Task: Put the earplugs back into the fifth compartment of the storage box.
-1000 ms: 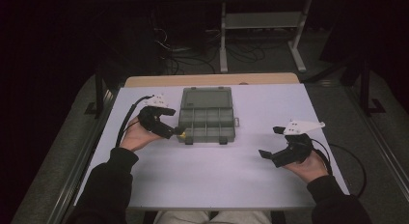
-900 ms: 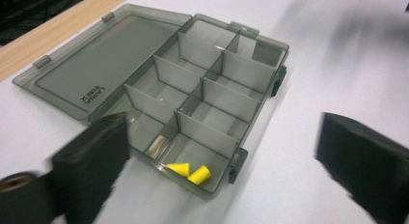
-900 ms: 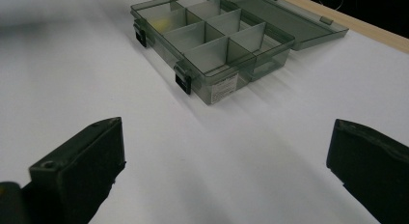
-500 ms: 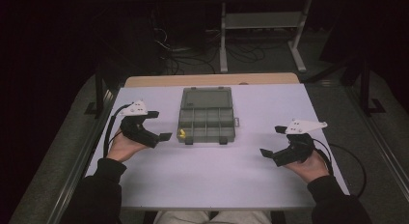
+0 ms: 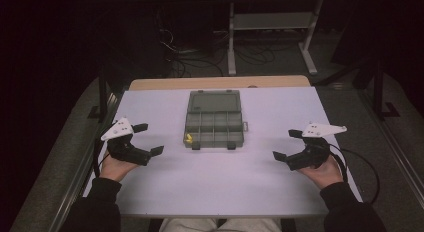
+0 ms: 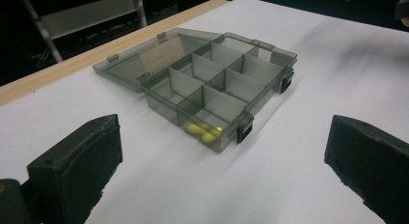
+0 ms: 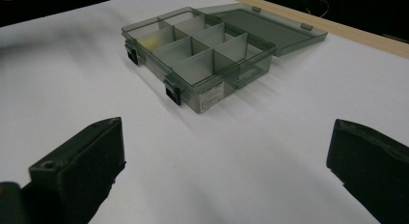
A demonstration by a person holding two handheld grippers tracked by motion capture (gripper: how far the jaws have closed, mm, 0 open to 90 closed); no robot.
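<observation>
Organizer box (image 5: pixel 214 119) lies open between the left hand-held gripper (image 5: pixel 149 139) and right hand-held gripper (image 5: pixel 285 144), both with jaws apart.

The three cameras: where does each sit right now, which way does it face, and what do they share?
High view: fixed above the person's side, looking forward and down on the white table; both forearms, left gripper and right gripper show.
Left gripper view: rides the left gripper, facing the open compartment box between its wide-apart jaws.
Right gripper view: rides the right gripper, facing the box from its other end, jaws wide apart.
Shared: all three show the box and the yellow pieces in one corner compartment.
</observation>
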